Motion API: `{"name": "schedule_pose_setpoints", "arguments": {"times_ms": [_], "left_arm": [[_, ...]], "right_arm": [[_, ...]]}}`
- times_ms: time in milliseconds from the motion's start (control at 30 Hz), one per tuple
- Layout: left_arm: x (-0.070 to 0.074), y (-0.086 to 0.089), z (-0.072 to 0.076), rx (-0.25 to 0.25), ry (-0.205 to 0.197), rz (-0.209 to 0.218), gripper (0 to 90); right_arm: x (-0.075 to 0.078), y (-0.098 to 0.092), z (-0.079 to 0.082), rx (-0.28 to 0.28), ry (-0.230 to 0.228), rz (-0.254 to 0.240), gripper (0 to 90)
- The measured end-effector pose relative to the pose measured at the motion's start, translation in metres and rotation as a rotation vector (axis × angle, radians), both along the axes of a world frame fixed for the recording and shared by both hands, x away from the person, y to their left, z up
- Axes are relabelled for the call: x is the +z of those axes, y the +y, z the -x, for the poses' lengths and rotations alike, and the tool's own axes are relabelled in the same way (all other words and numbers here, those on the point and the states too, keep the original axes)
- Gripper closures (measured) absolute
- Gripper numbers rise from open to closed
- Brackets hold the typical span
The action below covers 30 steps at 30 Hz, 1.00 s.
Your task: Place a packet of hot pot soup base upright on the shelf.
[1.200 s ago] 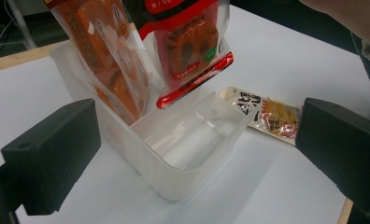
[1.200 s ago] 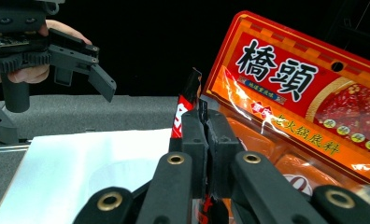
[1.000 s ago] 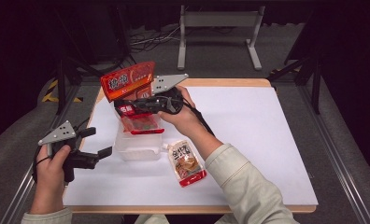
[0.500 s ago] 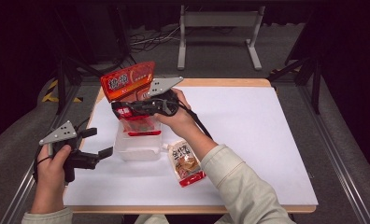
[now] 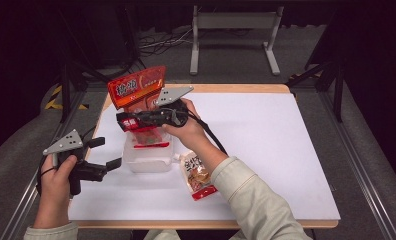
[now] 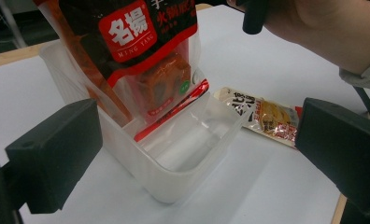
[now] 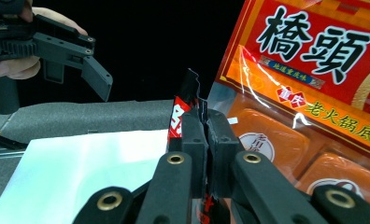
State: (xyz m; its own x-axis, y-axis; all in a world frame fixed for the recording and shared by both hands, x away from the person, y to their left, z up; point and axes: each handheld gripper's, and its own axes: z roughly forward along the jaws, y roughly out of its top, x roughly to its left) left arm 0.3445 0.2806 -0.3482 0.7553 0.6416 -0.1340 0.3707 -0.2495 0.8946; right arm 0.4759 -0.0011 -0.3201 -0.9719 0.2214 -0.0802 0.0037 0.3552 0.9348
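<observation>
Dark walls and a grey floor surround the white tabletop (image 5: 266,150), with a metal stand on the floor behind it. From the high view, the right tongs (image 5: 123,119) are clamped on the top edge of a black-and-red sauce packet (image 5: 145,135), which hangs with its lower end inside a clear plastic tub (image 5: 148,161) near the tabletop's left side. A bigger orange packet (image 5: 136,89) stands upright just behind the tub. A small snack pouch (image 5: 197,174) lies flat just right of the tub, beneath the right forearm. The left tongs (image 5: 106,152) hover left of the tub, jaws apart and holding nothing.

From the left gripper view, the sauce packet (image 6: 145,60) leans against the tub's far wall (image 6: 57,60), its red bottom seam touching the tub floor. The film looks thin, floppy and slick, and the block inside adds some weight, so I judge the flat sealed top edge the safest place to grip. The tub seems light and could slide if nudged. The snack pouch (image 6: 267,114) lies close beside the tub's near corner.

From the right gripper view, the right tongs (image 7: 205,135) are pressed together on the packet's torn-looking top strip (image 7: 188,100). The orange packet (image 7: 314,93) crowds in right beside them and may get bumped.
</observation>
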Motion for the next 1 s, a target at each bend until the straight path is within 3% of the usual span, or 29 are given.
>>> {"name": "schedule_pose_setpoints", "arguments": {"times_ms": [467, 1000], "left_arm": [[0.0, 0.0, -0.001, -0.001, -0.001, 0.0, 1.7], [-0.001, -0.001, -0.003, 0.005, -0.003, 0.001, 2.1]], "right_arm": [[-0.016, -0.001, 0.001, 0.006, 0.032, 0.001, 87.2], [-0.033, -0.015, 0.001, -0.02, 0.082, 0.015, 85.9]]}}
